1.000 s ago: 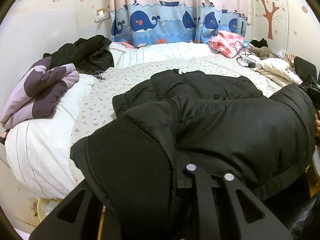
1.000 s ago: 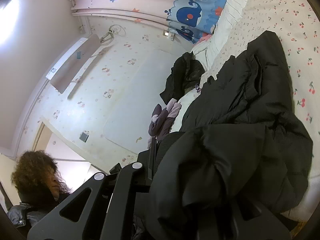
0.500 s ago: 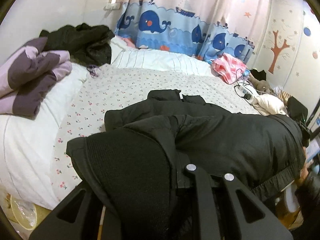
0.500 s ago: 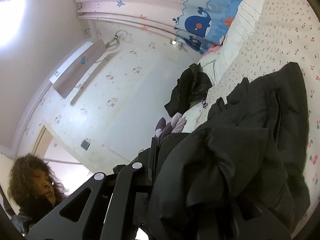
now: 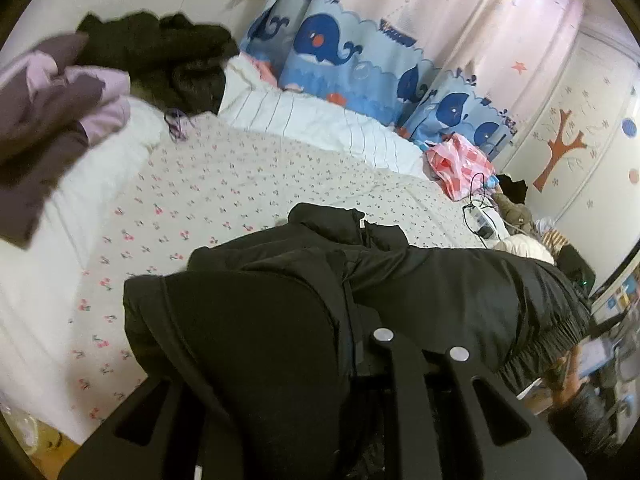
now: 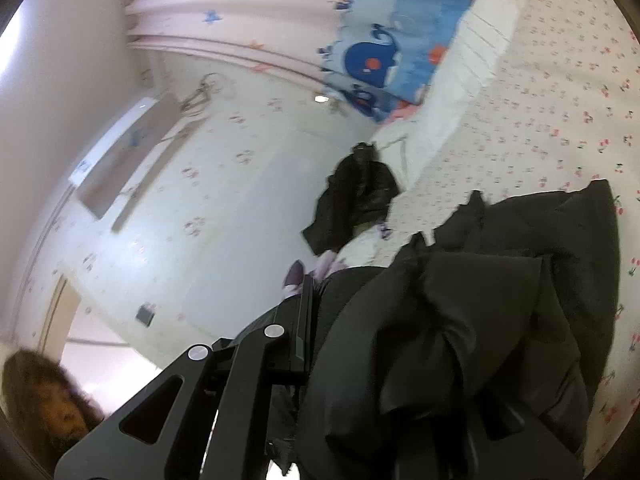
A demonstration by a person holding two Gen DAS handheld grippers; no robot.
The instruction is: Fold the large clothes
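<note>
Over the cherry-print bed [image 5: 224,184], both tongs [image 5: 360,344] [image 6: 316,344] are clenching the black puffer jacket's [image 5: 440,288] hem; spreading it for folding.

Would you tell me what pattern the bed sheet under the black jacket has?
The bed sheet is white with small pink cherries, clearest in the left wrist view.

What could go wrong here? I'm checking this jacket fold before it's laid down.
1. The bulky black jacket is pinched only at its edges by the left gripper and right gripper, so it might slip out.
2. The charger cable lies close beside the jacket on the bed and could snag.
</note>
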